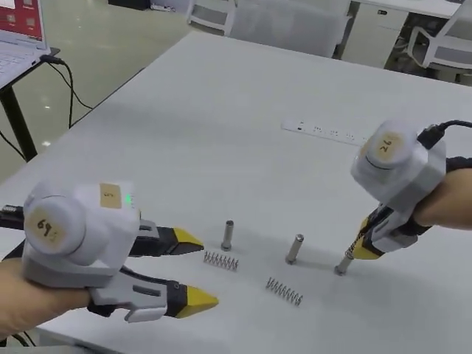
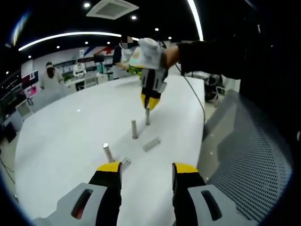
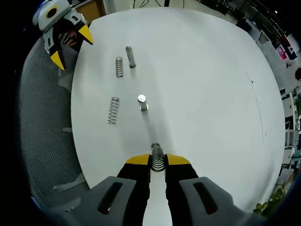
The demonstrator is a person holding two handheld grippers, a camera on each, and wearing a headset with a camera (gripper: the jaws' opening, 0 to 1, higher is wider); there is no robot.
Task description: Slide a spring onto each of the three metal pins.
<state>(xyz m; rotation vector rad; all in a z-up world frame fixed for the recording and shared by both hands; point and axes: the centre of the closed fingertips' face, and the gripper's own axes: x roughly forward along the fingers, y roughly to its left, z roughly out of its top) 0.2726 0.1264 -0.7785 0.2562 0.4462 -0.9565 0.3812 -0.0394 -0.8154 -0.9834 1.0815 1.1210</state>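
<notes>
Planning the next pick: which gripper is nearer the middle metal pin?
Right. The right gripper, shut on a spring, is just beside the middle metal pin; the left gripper is open past the far end pin.

A broad white surface (image 1: 221, 110) with a rounded near edge carries everything. Three short metal pins stand on their bases in a loose row across it, each well apart from the next. The first pin (image 1: 227, 234) is at the left of the head view, the middle pin (image 1: 295, 248) beside it, and the last pin (image 1: 343, 264) at the right, with the third spring (image 3: 158, 157) around its upper part. Two springs lie flat on the bare top. The first spring (image 1: 220, 260) is just in front of the first pin, and the second spring (image 1: 284, 290) is in front of the middle pin, nearer the edge. Farther back a white power strip (image 1: 324, 132) lies flat, well apart from the pins
</notes>
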